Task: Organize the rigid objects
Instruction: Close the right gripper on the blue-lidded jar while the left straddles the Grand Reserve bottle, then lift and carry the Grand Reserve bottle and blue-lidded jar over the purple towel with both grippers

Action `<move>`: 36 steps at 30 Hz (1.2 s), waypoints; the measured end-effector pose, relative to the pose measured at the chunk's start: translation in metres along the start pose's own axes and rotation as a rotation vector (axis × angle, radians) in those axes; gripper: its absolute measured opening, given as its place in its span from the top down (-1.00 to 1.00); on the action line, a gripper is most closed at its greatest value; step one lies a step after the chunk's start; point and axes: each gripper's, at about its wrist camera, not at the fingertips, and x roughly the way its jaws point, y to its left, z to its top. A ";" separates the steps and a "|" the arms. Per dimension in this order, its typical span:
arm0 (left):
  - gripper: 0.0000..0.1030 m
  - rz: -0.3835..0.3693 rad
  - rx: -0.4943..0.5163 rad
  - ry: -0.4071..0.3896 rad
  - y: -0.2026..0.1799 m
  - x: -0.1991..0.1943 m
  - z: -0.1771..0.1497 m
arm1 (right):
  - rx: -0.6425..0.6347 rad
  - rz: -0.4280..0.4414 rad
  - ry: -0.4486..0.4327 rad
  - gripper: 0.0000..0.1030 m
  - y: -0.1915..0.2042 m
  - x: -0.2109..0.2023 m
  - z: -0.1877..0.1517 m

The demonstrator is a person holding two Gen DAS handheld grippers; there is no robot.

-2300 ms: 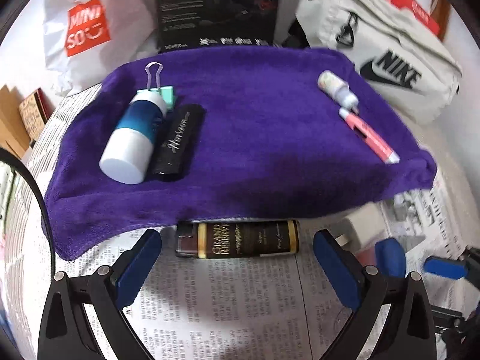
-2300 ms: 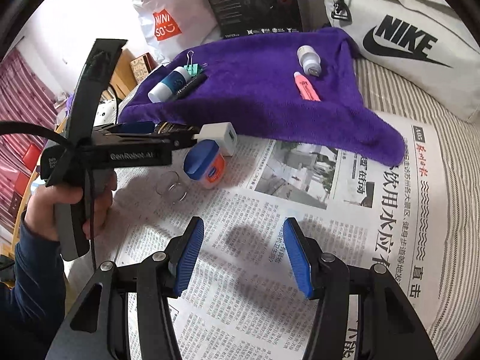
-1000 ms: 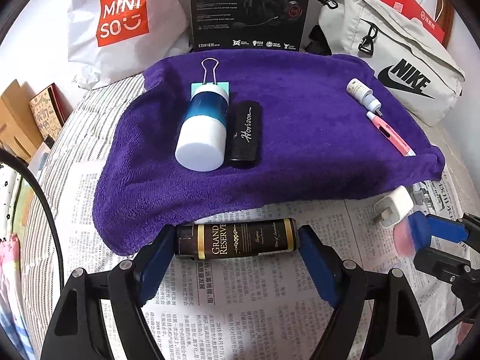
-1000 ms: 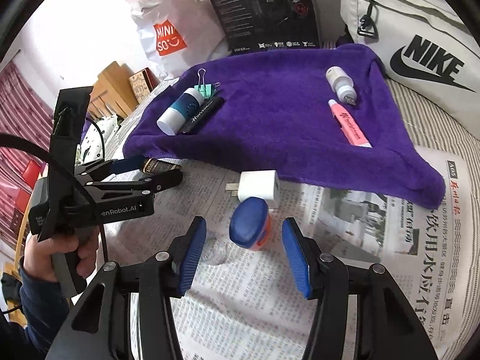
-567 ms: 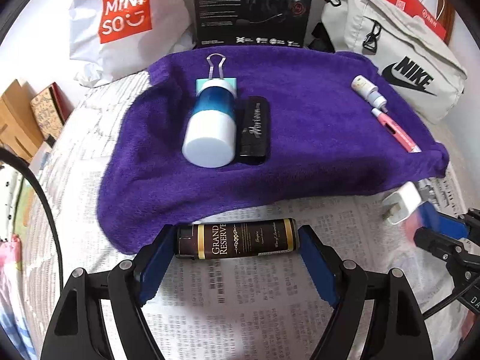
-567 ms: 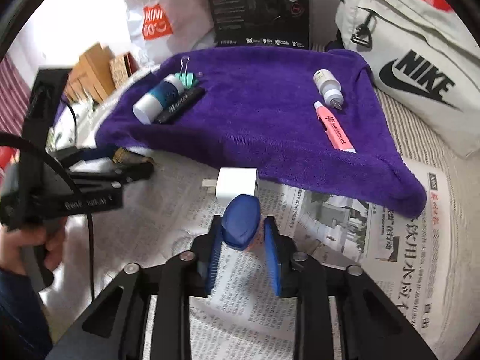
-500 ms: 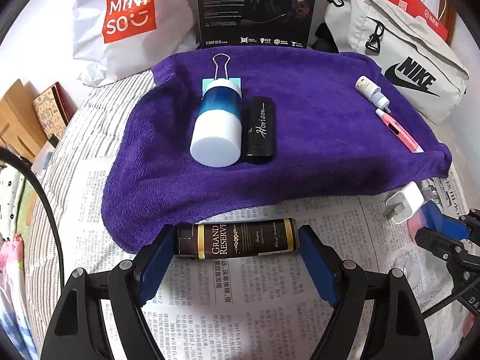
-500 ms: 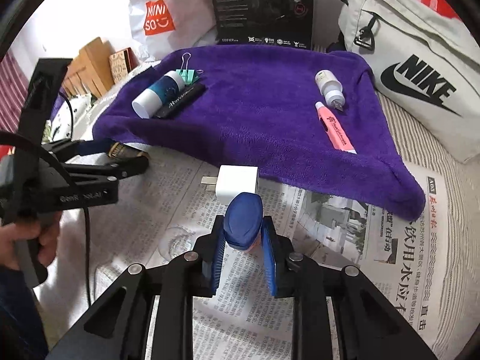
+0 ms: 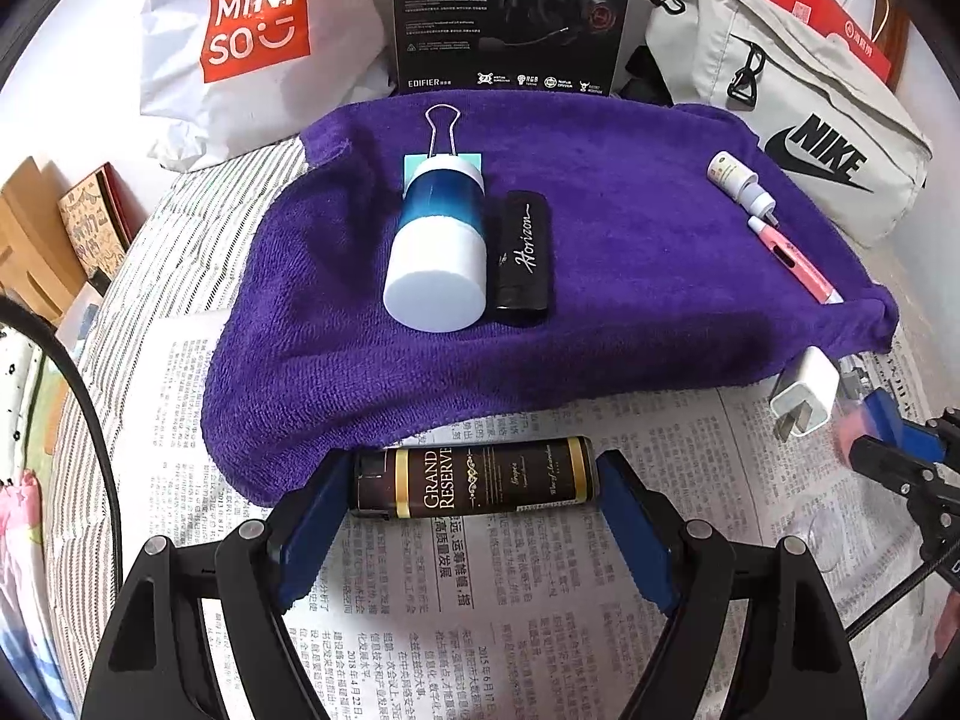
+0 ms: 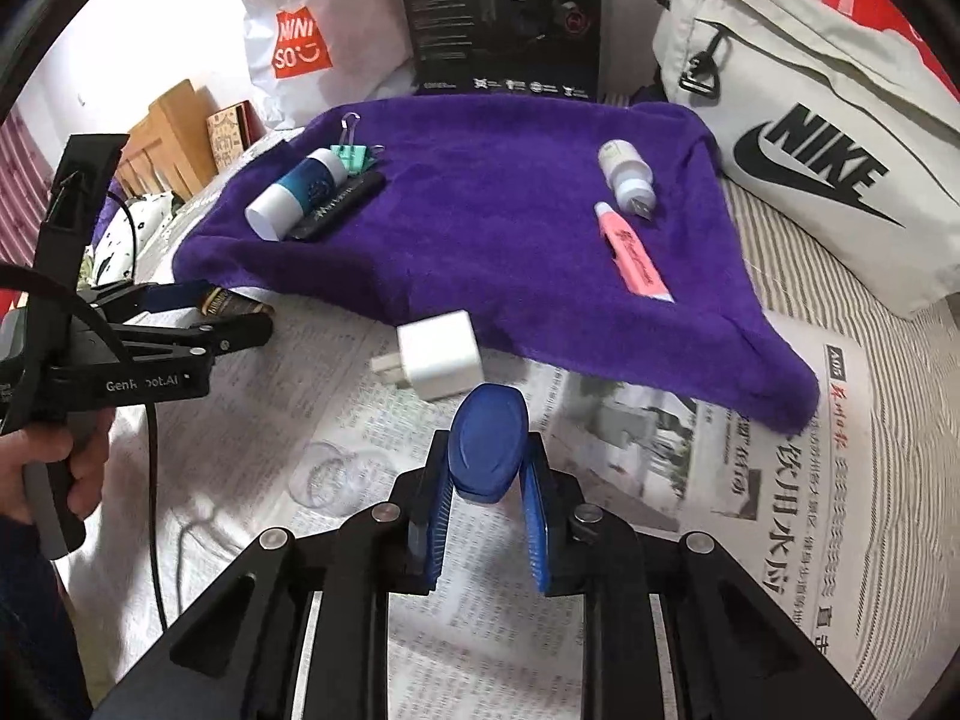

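Brown and gold, the small "Grand Reserve" bottle [image 9: 474, 477] lies crosswise between our left gripper [image 9: 474, 531] pads, clamped end to end. It looks rigid, light and slick, so we judge this endwise hold could slip. Our right gripper [image 10: 487, 495] squeezes the blue-capped little jar [image 10: 487, 447] by its sides.

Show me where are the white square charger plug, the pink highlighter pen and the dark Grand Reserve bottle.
white square charger plug [image 10: 441, 354], right wrist view, top face
pink highlighter pen [image 10: 633, 255], right wrist view, barrel
dark Grand Reserve bottle [image 9: 474, 477], left wrist view, label

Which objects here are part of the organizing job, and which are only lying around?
Job: Grand Reserve bottle in left gripper; blue-capped jar in right gripper; white charger; purple towel holding blue-white bottle, black case, binder clip, dropper bottle, pink highlighter.

Around: Miniso bag, Nike bag, Edifier box, newspaper.
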 end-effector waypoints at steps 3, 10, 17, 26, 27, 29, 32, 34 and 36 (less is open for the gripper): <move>-0.57 0.002 -0.006 0.000 -0.001 0.001 0.001 | 0.009 0.003 -0.002 0.58 -0.003 0.004 -0.002; -0.57 -0.014 0.005 -0.004 -0.004 0.000 0.002 | 0.028 0.040 0.000 0.59 -0.007 0.000 0.000; -0.57 -0.040 -0.002 -0.007 0.000 -0.011 -0.002 | 0.024 0.033 0.003 0.59 -0.014 -0.007 -0.003; -0.57 -0.041 0.005 -0.016 0.001 -0.023 0.002 | 0.031 0.042 -0.008 0.59 -0.021 -0.014 -0.005; -0.57 -0.046 0.005 -0.017 0.001 -0.024 0.003 | 0.031 0.044 -0.011 0.59 -0.021 -0.015 -0.004; -0.57 -0.045 0.007 -0.020 0.000 -0.027 0.004 | 0.029 0.055 -0.014 0.59 -0.021 -0.017 -0.003; -0.57 -0.043 0.008 -0.026 -0.001 -0.032 0.006 | 0.025 0.057 -0.020 0.59 -0.021 -0.020 0.000; -0.57 -0.043 0.006 -0.030 -0.002 -0.034 0.007 | 0.023 0.059 -0.025 0.59 -0.021 -0.022 0.002; -0.57 -0.044 0.009 -0.031 -0.003 -0.036 0.010 | 0.021 0.060 -0.029 0.59 -0.021 -0.024 0.006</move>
